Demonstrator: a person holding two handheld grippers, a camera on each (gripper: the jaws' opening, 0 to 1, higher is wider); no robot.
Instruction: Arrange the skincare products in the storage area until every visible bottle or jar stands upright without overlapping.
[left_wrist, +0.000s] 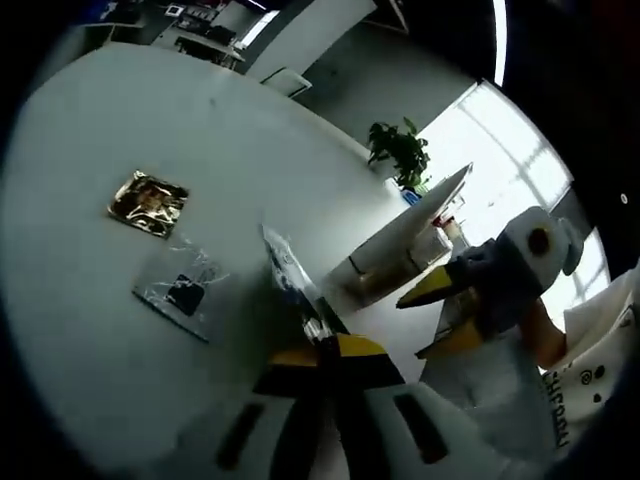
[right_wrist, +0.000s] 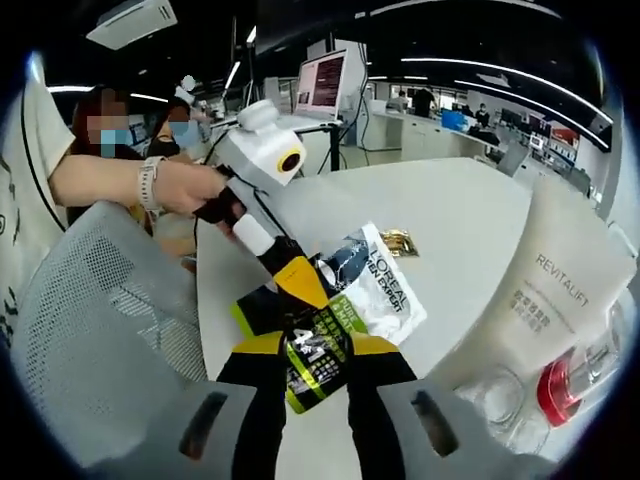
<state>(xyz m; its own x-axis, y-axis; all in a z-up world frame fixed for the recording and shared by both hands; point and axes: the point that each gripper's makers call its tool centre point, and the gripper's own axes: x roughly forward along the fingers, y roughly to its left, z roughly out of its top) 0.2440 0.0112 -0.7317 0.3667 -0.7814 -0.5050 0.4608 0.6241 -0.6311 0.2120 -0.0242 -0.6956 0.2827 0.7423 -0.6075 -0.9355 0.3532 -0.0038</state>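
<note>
Right gripper view — right tool (right_wrist: 315, 375) pinches green-black sachet (right_wrist: 318, 362).

Colours on the white table (right_wrist: 470, 230)

White flat sachet with black print (right_wrist: 385, 290); green-and-black sachet (right_wrist: 320, 362); gold foil packet (left_wrist: 149, 203); white tube, grey lettering (right_wrist: 545, 290).
</note>
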